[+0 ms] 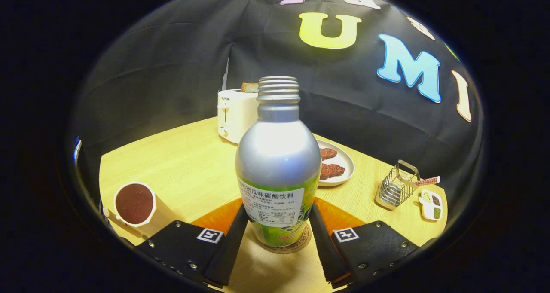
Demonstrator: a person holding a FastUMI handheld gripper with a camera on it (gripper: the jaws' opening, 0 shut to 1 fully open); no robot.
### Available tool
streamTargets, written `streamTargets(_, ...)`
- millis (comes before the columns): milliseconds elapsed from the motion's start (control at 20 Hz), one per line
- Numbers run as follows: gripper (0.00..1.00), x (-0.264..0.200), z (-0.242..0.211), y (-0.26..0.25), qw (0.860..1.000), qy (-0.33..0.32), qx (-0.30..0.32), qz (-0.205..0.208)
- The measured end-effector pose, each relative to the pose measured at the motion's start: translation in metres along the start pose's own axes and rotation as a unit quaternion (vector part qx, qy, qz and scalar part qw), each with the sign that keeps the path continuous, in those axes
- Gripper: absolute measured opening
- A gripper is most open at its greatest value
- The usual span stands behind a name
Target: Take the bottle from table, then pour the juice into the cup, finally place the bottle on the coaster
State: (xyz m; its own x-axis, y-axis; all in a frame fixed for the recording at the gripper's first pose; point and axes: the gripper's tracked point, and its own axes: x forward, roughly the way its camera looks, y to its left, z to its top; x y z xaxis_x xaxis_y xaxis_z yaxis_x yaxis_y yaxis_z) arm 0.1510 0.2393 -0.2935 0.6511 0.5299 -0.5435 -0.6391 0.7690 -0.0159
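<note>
Silver uncapped bottle point(278, 164) stands upright on the round coaster point(300, 244); the cup point(134, 203) holds dark juice.

A white toaster point(234, 114) with a slice of toast point(249, 87) in its slot stands at the wooden table's point(184, 164) far edge, centre frame. Right of centre, a plate point(343, 162) holds two dark pieces — lower right, a wire basket point(395, 190) and a small divided dish point(431, 204).
</note>
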Motion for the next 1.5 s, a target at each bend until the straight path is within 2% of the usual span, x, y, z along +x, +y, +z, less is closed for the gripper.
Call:
streamTargets(950,0.81,0.017,-0.026,-0.010,0.998,0.007,0.064,-0.024)
streamTargets(1050,0.86,0.016,-0.029,-0.007,0.997,0.015,0.069,-0.022)
streamTargets(1150,1.00,0.013,-0.027,-0.009,0.997,0.015,0.069,-0.031)
streamTargets(1500,1.00,-0.012,-0.017,-0.014,0.992,0.017,0.114,-0.049)
